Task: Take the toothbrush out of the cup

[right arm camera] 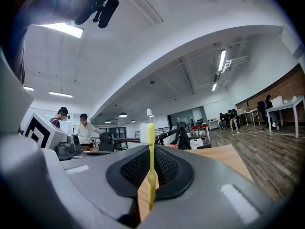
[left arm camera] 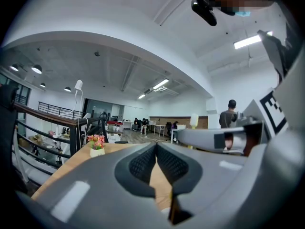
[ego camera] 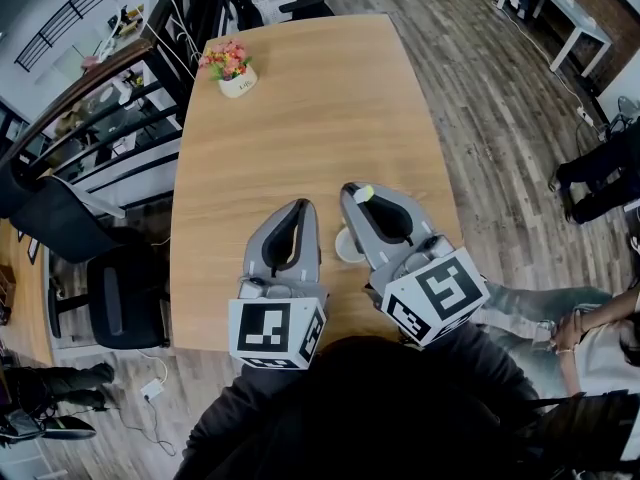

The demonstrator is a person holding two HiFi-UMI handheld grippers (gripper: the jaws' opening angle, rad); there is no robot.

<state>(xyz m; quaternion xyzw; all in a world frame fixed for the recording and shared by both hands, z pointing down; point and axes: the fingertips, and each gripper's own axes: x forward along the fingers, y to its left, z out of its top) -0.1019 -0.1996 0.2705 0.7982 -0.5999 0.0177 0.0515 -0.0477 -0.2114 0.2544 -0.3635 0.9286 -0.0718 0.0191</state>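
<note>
My right gripper point(ego camera: 356, 192) is shut on a yellow-green toothbrush point(ego camera: 364, 194), held upright between the pads with its head sticking up above the jaws. In the right gripper view the toothbrush point(right arm camera: 151, 162) stands vertical in the closed right gripper point(right arm camera: 151, 168), white bristles facing left. A white cup point(ego camera: 347, 247) sits on the wooden table point(ego camera: 300, 118) below and between the two grippers, mostly hidden by the right one. My left gripper point(ego camera: 300, 208) hovers just left of it, shut with nothing in it. In the left gripper view its pads point(left arm camera: 143, 163) meet.
A small white pot of pink flowers point(ego camera: 232, 69) stands at the table's far left corner. A black railing point(ego camera: 120, 118) and black chairs point(ego camera: 120, 298) line the table's left side. A seated person's legs point(ego camera: 600, 178) are at the right.
</note>
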